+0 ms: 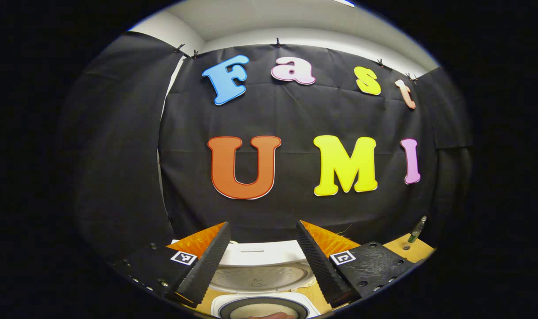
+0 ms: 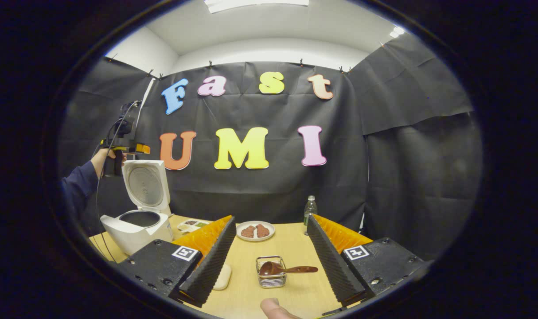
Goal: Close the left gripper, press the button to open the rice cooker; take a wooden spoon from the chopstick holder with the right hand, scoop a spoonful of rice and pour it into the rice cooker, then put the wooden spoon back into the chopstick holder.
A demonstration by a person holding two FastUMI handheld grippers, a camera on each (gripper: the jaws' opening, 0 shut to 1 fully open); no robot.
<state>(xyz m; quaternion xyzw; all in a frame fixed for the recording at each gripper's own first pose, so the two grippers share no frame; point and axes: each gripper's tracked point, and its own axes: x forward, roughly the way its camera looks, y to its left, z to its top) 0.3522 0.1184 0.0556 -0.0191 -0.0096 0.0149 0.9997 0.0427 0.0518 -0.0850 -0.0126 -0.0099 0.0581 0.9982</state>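
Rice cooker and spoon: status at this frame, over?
Both grippers open, holding nothing: left gripper, right gripper. Rice cooker lid up. Wooden spoon lies across chopstick holder. Nothing blocking the spoon.

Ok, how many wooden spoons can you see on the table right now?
1. The wooden spoon lies across the top of the small wire chopstick holder on the table, handle pointing right. Others could be hidden behind the gripper fingers.

White rice cooker (image 2: 138,223) at table's left edge, lid upright, open. Wooden spoon (image 2: 283,269) lies across wire chopstick holder (image 2: 270,272), mid-table.
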